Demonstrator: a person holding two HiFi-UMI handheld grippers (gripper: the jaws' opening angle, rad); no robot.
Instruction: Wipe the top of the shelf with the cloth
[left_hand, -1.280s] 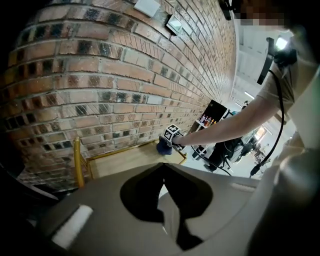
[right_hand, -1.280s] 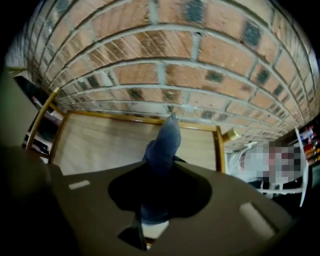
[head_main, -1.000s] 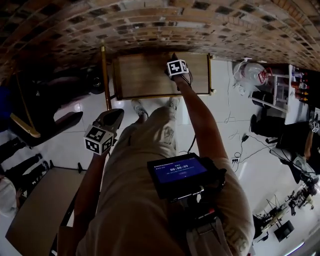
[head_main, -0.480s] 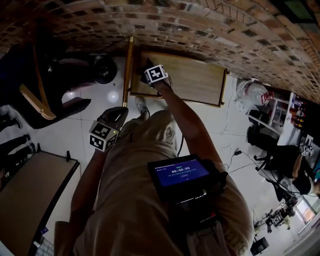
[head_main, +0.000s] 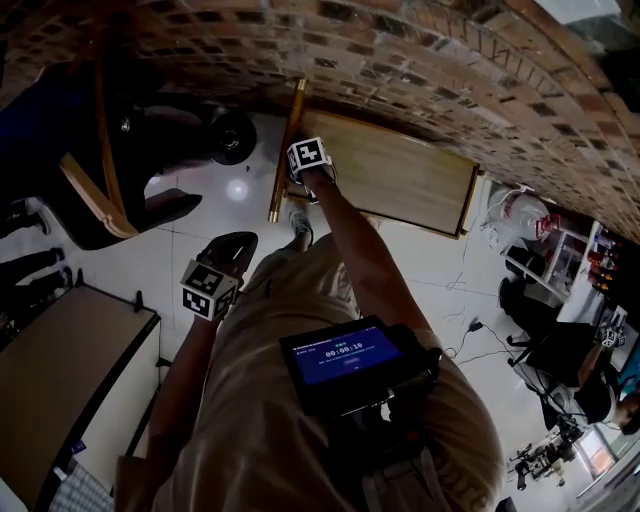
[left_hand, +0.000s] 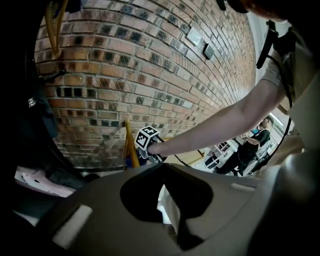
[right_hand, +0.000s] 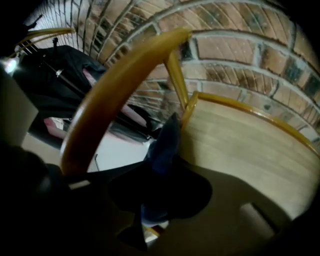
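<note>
At the far left a table (head_main: 60, 380) is seen, well apart from the work. Next to the right, the left gripper (head_main: 234, 250) is held low by the person's side over the white floor (head_main: 150, 270); its jaws are pressed together with nothing between them, and it is far from the shelf.

Further right, the right gripper (right_hand: 161, 167) is stretched out at the shelf's left end, its jaws pinched on the blue cloth (right_hand: 168, 136). The cloth is laid at the left corner of the shelf top (right_hand: 250, 150), just beside a yellow rail (right_hand: 110, 85) that borders that end. The bare wooden top runs away to the right of the cloth (its long side lies along the brick wall (head_main: 400, 60)), so the coming stroke is judged to be a sweep rightward along that length, made by the right arm alone.

The rail and the wall are the only things close enough to be struck. Nothing is seen lying on the top itself.
</note>
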